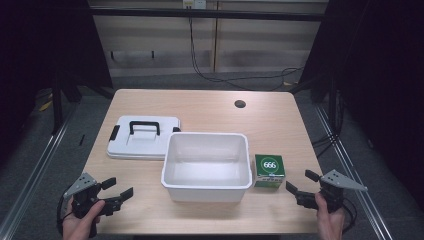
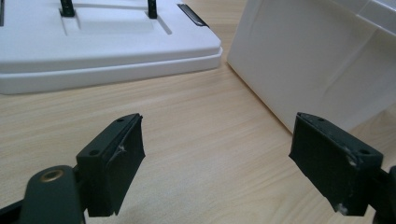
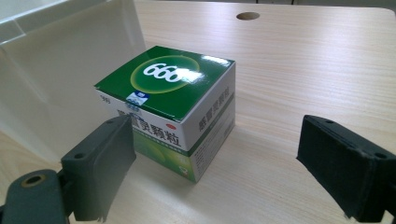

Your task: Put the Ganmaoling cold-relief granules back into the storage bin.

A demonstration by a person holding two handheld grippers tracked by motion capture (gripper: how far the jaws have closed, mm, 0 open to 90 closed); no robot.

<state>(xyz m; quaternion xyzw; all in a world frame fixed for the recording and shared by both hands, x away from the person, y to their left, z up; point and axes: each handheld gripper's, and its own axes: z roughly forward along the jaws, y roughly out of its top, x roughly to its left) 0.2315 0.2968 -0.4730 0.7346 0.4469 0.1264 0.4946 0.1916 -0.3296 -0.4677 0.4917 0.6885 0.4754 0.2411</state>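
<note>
A white plastic tub (image 1: 206, 166) stands in the middle of the wooden table, with nothing seen inside it. Its white lid (image 1: 143, 137) with a black handle lies flat to the tub's left. A green and white box marked 666 (image 1: 269, 170) sits just right of the tub. My left gripper (image 1: 114, 192) is open near the front left corner, apart from the tub wall (image 2: 308, 65) and the lid (image 2: 93, 42). My right gripper (image 1: 301, 183) is open at the front right, a short way from the box (image 3: 175, 105), with nothing between its jaws.
A round cable hole (image 1: 240, 104) sits in the table top at the far right. Bare wood (image 1: 210, 110) lies behind the tub. Metal rails run along the floor on both sides, and cables trail on the floor beyond the far edge.
</note>
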